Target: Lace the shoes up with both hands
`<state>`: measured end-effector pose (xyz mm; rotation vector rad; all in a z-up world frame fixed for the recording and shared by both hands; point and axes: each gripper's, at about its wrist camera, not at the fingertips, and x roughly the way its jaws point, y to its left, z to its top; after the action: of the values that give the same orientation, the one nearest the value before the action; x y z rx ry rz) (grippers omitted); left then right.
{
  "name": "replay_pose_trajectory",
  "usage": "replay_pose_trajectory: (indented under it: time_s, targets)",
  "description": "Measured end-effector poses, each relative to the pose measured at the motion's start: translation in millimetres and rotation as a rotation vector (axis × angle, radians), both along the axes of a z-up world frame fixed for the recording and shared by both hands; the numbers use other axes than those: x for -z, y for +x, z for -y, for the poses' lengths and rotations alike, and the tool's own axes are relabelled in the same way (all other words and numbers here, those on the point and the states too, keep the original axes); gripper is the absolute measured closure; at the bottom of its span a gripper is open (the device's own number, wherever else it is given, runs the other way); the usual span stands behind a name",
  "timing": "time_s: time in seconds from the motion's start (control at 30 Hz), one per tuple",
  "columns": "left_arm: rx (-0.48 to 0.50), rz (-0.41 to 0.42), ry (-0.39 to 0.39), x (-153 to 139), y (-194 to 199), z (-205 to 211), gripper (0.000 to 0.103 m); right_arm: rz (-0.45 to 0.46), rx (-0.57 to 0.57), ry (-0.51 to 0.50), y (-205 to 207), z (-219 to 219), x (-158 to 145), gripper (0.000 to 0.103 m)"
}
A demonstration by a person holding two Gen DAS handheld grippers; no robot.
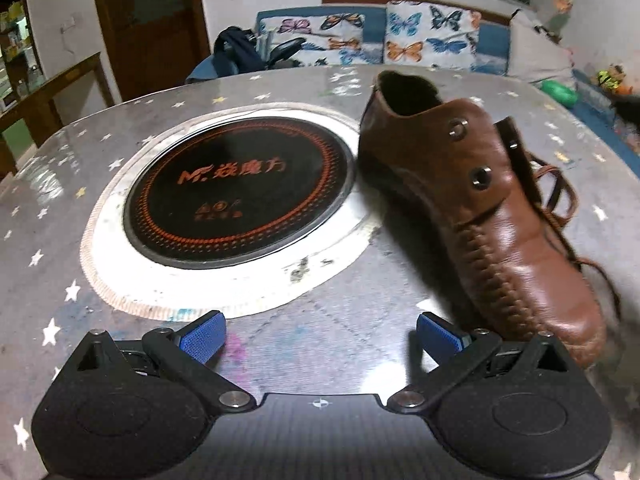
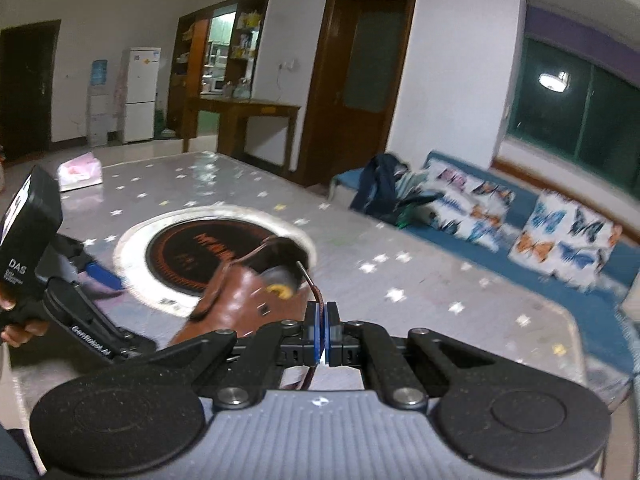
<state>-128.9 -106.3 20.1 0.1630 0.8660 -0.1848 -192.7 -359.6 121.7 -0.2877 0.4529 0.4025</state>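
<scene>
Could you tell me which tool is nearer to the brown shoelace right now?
Right. The right tool is shut on the shoelace, pinching it. The left tool hangs open beside the shoe, touching no lace.

One brown shoe (image 1: 492, 216), one round hob (image 1: 240, 188), two butterfly cushions (image 1: 432, 36) on one sofa (image 2: 592, 300).

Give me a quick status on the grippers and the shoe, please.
Left gripper open, empty, near the toe. Right gripper shut on the brown lace. Brown shoe on the table beside the round cooktop. Nothing in the way.
</scene>
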Motion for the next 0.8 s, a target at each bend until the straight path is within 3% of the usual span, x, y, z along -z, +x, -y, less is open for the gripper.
replay_pose_trajectory:
  time_s: [0.17,0.8]
  targets:
    - [-0.021,-0.014,-0.025,-1,4,-4,0.0,0.086,0.032,-0.046,0,13,-22,0.101]
    - [-0.04,-0.003,0.041,-2,11,0,0.0,0.419,0.142,-0.217,-12,37,-85,0.102]
